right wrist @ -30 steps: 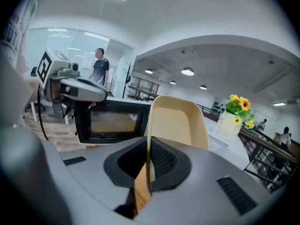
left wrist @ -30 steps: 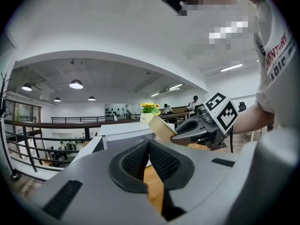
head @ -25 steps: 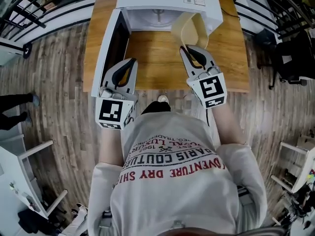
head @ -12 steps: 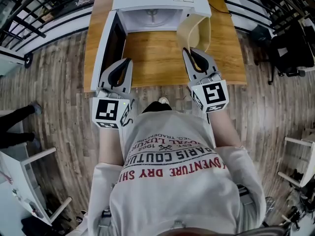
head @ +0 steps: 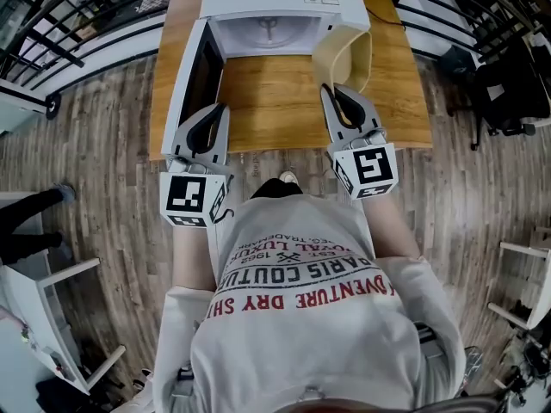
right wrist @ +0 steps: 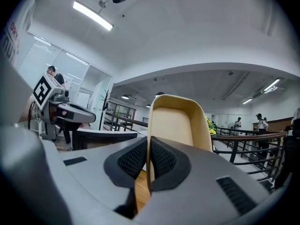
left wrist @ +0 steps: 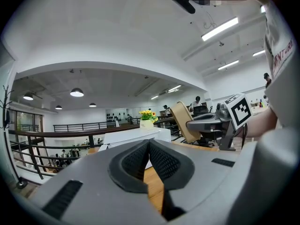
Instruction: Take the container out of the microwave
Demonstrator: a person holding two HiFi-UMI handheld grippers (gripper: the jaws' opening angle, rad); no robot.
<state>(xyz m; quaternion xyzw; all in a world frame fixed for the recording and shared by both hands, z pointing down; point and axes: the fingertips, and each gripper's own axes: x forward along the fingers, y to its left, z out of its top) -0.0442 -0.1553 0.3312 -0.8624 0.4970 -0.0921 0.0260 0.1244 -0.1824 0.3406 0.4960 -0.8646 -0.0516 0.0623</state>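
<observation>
A beige container (head: 343, 57) hangs tilted on its side over the wooden table (head: 275, 101), just in front of the white microwave (head: 274, 7), whose door (head: 191, 80) stands open to the left. My right gripper (head: 331, 89) is shut on the container's near rim; in the right gripper view the thin beige wall (right wrist: 176, 121) rises from between the pads. My left gripper (head: 219, 108) hovers over the table's left front beside the door, shut with nothing between its pads (left wrist: 149, 159). The microwave cavity (head: 269, 33) shows only its turntable.
The table's front edge (head: 284, 151) runs just below both grippers. A vase of yellow flowers (left wrist: 148, 119) stands behind the microwave. Black railings (head: 69, 11) line the far side, and another person's legs (head: 30, 222) are at the left on the wooden floor.
The right gripper has drawn the container out of the microwave mouth and slightly to the right. The left gripper has shifted a little toward me.
</observation>
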